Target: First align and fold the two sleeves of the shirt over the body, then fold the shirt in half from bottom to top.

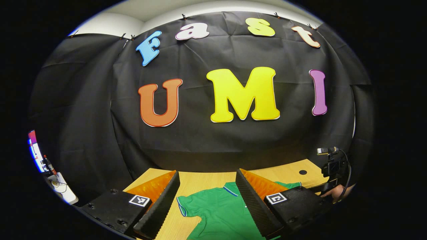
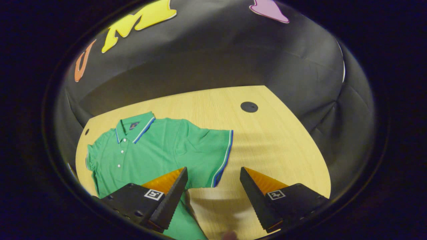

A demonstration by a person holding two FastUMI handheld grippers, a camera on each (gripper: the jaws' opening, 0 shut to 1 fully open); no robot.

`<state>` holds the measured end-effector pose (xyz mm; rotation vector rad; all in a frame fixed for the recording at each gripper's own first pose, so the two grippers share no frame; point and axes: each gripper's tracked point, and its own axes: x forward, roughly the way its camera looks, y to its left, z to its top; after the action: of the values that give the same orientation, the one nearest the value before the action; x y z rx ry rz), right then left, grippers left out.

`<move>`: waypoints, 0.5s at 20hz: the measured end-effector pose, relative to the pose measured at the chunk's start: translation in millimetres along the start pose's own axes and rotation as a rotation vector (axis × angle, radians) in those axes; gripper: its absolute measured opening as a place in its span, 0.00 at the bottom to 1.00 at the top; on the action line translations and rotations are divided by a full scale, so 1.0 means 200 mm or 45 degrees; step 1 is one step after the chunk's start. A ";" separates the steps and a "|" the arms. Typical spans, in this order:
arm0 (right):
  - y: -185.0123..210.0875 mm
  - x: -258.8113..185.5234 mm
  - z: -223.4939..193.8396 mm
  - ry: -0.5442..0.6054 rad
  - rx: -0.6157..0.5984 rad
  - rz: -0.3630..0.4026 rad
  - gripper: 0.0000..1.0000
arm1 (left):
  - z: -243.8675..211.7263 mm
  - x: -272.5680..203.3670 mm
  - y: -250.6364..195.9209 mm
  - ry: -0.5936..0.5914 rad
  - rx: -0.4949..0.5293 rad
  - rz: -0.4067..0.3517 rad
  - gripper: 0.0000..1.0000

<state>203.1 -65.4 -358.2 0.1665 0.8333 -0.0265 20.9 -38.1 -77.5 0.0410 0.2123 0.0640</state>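
A green polo shirt (image 2: 150, 150) with blue and white trim lies flat on the wooden table (image 2: 267, 133), face up, collar toward the far wall. In the right gripper view its sleeve (image 2: 213, 153) spreads out sideways, the striped cuff just ahead of my right gripper (image 2: 213, 176), which hangs open above the cuff and holds nothing. In the left gripper view the shirt (image 1: 220, 210) shows its other sleeve (image 1: 186, 205) between the fingers of my left gripper (image 1: 206, 183), which is open, empty and raised over the table.
A round black hole (image 2: 249, 107) sits in the table near its far right corner. In the left gripper view a camera on a stand (image 1: 332, 163) with a cable is at the right, a hand (image 1: 338, 192) below it. Black cloth walls close the table's far side.
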 end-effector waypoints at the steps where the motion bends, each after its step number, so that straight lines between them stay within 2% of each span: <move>1: 0.00 0.03 -0.02 0.021 0.004 -0.001 0.96 | -0.01 0.01 0.01 0.007 -0.001 0.012 1.00; 5: 0.01 0.09 -0.05 0.069 0.045 0.009 0.94 | -0.03 0.01 0.04 0.020 0.009 0.042 1.00; 7: -0.01 0.12 -0.09 0.101 0.055 -0.007 0.84 | -0.04 0.01 0.05 0.026 0.011 0.045 1.00; 8: -0.02 0.12 -0.10 0.123 0.050 -0.008 0.74 | -0.04 0.01 0.05 0.026 0.012 0.044 1.00; 9: -0.02 0.13 -0.09 0.095 0.039 -0.011 0.72 | -0.04 0.02 0.05 0.026 0.014 0.042 1.00; 10: -0.03 0.13 -0.09 0.118 0.016 -0.026 0.64 | -0.04 0.02 0.04 0.026 0.014 0.040 1.00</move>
<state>206.2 -67.9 -391.0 0.1718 0.9278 -0.0437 22.5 -29.5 -86.0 0.0547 0.2326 0.0946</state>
